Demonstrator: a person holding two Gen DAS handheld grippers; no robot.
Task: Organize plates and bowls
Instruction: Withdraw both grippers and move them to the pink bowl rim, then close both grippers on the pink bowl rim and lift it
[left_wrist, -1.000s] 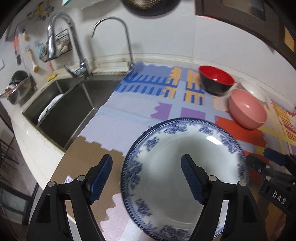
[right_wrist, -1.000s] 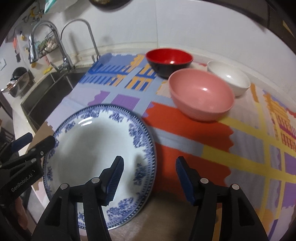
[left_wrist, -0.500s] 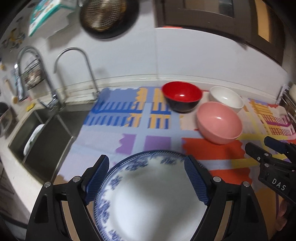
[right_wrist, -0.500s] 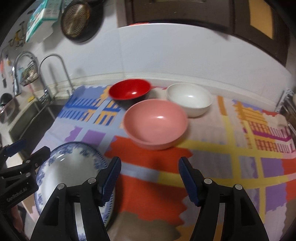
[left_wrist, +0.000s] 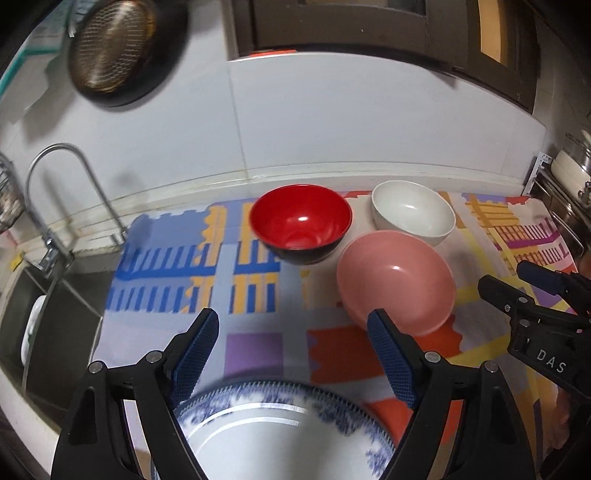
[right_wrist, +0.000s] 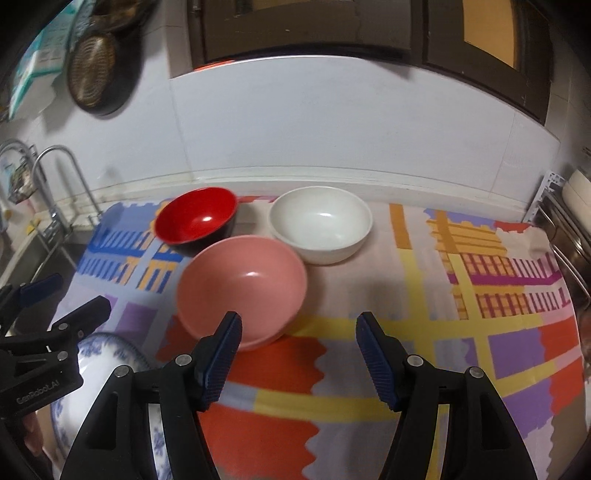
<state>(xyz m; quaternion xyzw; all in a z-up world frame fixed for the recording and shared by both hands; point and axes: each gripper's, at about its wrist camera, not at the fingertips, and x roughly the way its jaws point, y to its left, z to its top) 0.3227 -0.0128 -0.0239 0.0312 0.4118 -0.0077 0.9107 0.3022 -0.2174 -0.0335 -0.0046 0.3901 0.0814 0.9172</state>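
left gripper (left_wrist: 291, 354), jaws spread wide with nothing between them, poised above the blue-and-white plate (left_wrist: 280, 432) at the bottom centre of the left wrist frame. right gripper (right_wrist: 297, 356), jaws apart and empty, over the patterned mat (right_wrist: 424, 332) on the worktop. the pink bowl (right_wrist: 242, 288) sits just beyond its left finger, left of centre in the right wrist frame; the red bowl (right_wrist: 195, 219) and the white bowl (right_wrist: 320, 221) stand behind it near the wall, close to one another. sink (left_wrist: 44, 317) at the left edge; faucet (left_wrist: 70, 184) above it.
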